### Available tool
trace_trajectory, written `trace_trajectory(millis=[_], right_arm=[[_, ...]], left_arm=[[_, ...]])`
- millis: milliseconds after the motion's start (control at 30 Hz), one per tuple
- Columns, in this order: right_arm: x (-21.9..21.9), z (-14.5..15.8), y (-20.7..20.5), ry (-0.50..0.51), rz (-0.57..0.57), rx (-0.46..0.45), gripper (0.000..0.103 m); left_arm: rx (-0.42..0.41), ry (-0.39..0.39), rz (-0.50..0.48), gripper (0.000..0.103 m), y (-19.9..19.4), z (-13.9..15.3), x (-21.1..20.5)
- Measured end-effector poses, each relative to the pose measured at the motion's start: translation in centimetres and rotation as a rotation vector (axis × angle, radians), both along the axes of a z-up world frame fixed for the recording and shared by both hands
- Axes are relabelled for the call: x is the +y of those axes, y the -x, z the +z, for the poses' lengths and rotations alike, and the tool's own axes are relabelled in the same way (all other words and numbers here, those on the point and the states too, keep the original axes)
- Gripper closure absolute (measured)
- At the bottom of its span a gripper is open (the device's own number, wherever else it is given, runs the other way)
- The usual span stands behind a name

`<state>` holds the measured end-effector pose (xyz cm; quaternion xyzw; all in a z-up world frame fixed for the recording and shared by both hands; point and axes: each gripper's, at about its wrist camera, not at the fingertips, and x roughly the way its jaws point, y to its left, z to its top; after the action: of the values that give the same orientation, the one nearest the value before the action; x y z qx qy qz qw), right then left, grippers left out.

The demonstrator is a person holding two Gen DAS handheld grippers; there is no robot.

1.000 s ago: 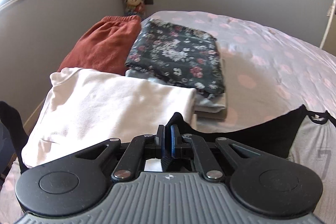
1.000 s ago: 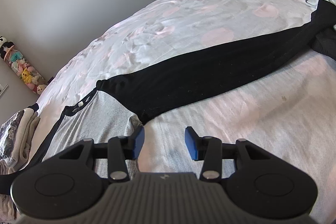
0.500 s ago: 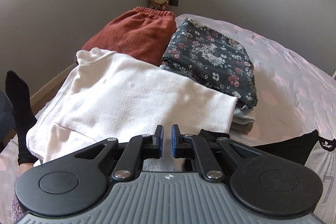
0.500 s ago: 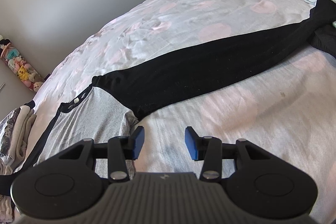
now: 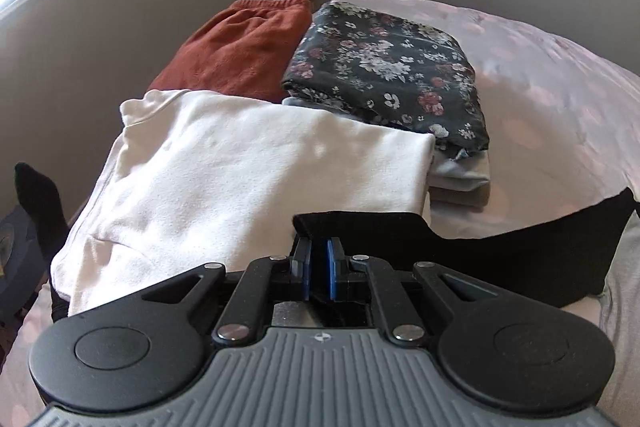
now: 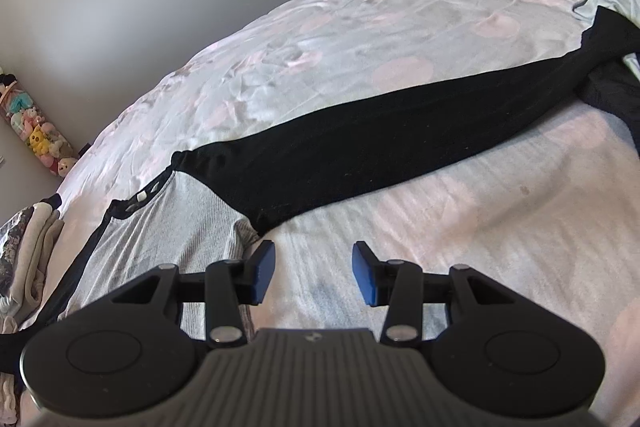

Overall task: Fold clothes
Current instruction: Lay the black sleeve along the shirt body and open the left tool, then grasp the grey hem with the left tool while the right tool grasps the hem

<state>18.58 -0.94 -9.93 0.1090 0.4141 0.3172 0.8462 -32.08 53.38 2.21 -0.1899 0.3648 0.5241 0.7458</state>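
A grey top with black sleeves lies spread on the bed. In the right wrist view its grey body [image 6: 172, 227] is at the lower left and one black sleeve [image 6: 400, 143] stretches out to the right. My right gripper [image 6: 313, 271] is open and empty, just above the sheet beside the armpit. In the left wrist view my left gripper [image 5: 319, 269] is shut on the cuff end of the other black sleeve [image 5: 500, 247], which is lifted against the white garment's near edge.
Folded clothes sit at the bed's left end: a white top [image 5: 240, 179], a rust-red one [image 5: 244, 51], and a dark floral piece [image 5: 384, 75] on grey ones. A wall and window lie beyond. Pink-spotted sheet [image 6: 500, 235] spreads right.
My left gripper opened slightly half a second ago and is now shut on the black sleeve cuff, which has come up in front of it. The right gripper has barely moved.
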Motion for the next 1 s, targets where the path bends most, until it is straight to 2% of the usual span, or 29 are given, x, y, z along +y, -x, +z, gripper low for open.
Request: trace_trajectory(millis=[167, 233, 300, 333, 400, 467, 533, 600, 800, 867, 900, 933, 967, 1000], right_arm=[[-0.4, 0.6, 0.2, 0.033, 0.027, 0.121, 0.055], [-0.4, 1.2, 1.1, 0.057, 0.074, 0.160, 0.055], [-0.3, 1.8, 2.2, 0.083, 0.136, 0.194, 0.055], [-0.2, 2.0, 2.9, 0.098, 0.176, 0.209, 0.054], [0.0, 2.0, 4.2, 0.131, 0.259, 0.267, 0.052], [0.2, 2.0, 5.7, 0.170, 0.346, 0.312, 0.047], [0.7, 2.1, 7.3, 0.224, 0.433, 0.312, 0.042], [1.3, 2.2, 8.6, 0.288, 0.512, 0.271, 0.041], [2.7, 1.6, 10.0, 0.388, 0.660, 0.259, 0.042], [2.7, 1.5, 10.4, 0.393, 0.698, 0.270, 0.050], [2.6, 1.5, 10.6, 0.395, 0.713, 0.274, 0.054], [2.5, 1.6, 10.7, 0.396, 0.724, 0.277, 0.069], [2.3, 1.7, 10.9, 0.395, 0.731, 0.275, 0.089], [2.1, 2.0, 11.0, 0.392, 0.734, 0.269, 0.096]], left_arm=[[0.001, -0.071, -0.122, 0.085, -0.6, 1.8, -5.0], [-0.032, -0.042, -0.189, 0.082, -1.2, 2.0, -7.2], [-0.072, 0.036, -0.253, 0.078, -1.6, 1.4, -9.1], [-0.089, 0.100, -0.294, 0.077, -2.0, 0.7, -10.1], [-0.107, 0.224, -0.378, 0.075, -2.8, -1.3, -12.4], [-0.102, 0.302, -0.458, 0.075, -3.4, -3.4, -14.8], [-0.084, 0.356, -0.528, 0.071, -3.8, -5.6, -17.3], [-0.063, 0.394, -0.575, 0.061, -4.0, -7.5, -19.3], [-0.043, 0.522, -0.620, 0.059, -3.6, -11.5, -23.1], [-0.071, 0.545, -0.630, 0.059, -3.3, -12.2, -23.8], [-0.088, 0.555, -0.635, 0.064, -3.2, -12.4, -24.0], [-0.106, 0.565, -0.639, 0.068, -3.1, -12.6, -24.2], [-0.122, 0.573, -0.643, 0.078, -3.1, -12.6, -24.2], [-0.138, 0.581, -0.648, 0.086, -3.0, -12.5, -24.2]])
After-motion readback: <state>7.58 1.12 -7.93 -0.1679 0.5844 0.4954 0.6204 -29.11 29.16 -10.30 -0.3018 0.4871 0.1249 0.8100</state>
